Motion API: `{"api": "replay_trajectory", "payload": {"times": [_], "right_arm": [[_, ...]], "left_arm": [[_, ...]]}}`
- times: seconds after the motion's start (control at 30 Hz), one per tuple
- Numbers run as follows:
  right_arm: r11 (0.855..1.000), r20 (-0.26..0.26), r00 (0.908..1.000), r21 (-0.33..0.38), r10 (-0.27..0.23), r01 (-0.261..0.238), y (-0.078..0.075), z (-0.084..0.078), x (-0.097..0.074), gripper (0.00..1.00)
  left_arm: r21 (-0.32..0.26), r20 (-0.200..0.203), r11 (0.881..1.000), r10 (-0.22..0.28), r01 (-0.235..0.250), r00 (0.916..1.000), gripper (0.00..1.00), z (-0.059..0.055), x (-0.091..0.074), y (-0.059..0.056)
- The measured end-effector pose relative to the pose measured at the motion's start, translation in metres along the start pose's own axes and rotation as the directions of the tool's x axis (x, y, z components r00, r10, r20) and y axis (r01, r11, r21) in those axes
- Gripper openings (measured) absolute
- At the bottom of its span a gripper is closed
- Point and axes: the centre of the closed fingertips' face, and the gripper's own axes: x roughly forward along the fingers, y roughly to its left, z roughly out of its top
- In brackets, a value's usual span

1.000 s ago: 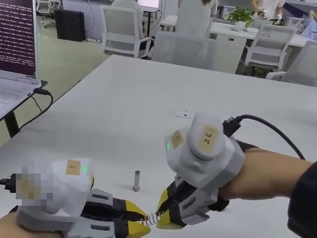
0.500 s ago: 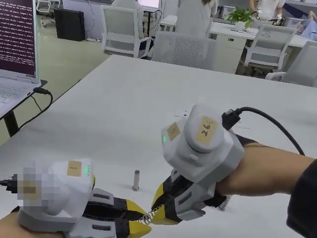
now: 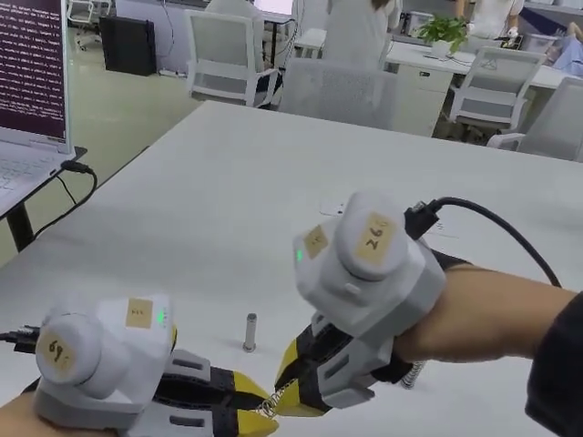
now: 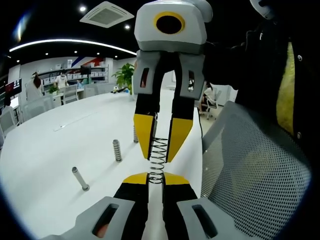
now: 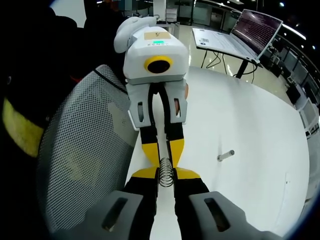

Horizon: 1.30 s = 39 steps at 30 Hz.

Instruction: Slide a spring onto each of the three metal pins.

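Note:
A small steel spring (image 4: 157,160) spans the two grippers low at the table's near edge. My left gripper (image 4: 155,178) is shut on one end of it, and my right gripper (image 5: 165,176) is shut on the other; the two sets of yellow tips face each other. In the head view the spring (image 3: 275,399) sits between the left gripper (image 3: 254,410) and the right gripper (image 3: 291,391). A bare metal pin (image 3: 250,332) stands upright just beyond them. Two other pins carry springs (image 4: 117,150), the farther one (image 4: 135,136) partly hidden behind a finger.
A white table (image 3: 237,182) stretches ahead, with a small white slip (image 3: 335,209) lying on it. A laptop (image 3: 32,82) stands on a side stand at left, and a black cable (image 3: 483,228) trails from the right gripper. A grey mesh chair (image 4: 250,165) is close behind.
The right gripper has lifted slightly and shifted left, tilting the spring between the two grippers. The left gripper has stayed nearly still.

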Motion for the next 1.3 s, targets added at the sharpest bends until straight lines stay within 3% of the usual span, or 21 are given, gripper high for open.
{"api": "replay_trajectory", "payload": {"times": [0.43, 0.63, 0.97, 1.3], "right_arm": [[1.000, 0.014, 0.9999, 0.029, 0.005, -0.005, 0.0005, -0.0043, 0.0021, 0.13], [1.000, 0.021, 0.9998, 0.025, -0.004, 0.003, -0.0015, -0.0023, 0.0011, 0.09], [1.000, -0.015, 0.9997, 0.016, -0.020, 0.020, -0.0060, 0.0045, -0.0015, 0.08], [1.000, -0.063, 0.9980, 0.005, -0.012, 0.012, -0.0054, 0.0036, 0.0001, 0.08]], "left_arm": [[-0.007, 0.016, 1.000, 0.011, -0.010, 0.9998, 0.01, 0.0016, -0.0019, 0.0013], [-0.007, 0.021, 1.000, 0.015, -0.015, 0.9997, 0.02, 0.0031, -0.0022, 0.0015], [-0.013, 0.042, 0.999, 0.036, -0.035, 0.9985, 0.02, 0.0069, -0.0024, 0.0055], [-0.008, 0.037, 0.999, 0.033, -0.033, 0.9988, 0.03, 0.0056, 0.0000, 0.0050]]}}
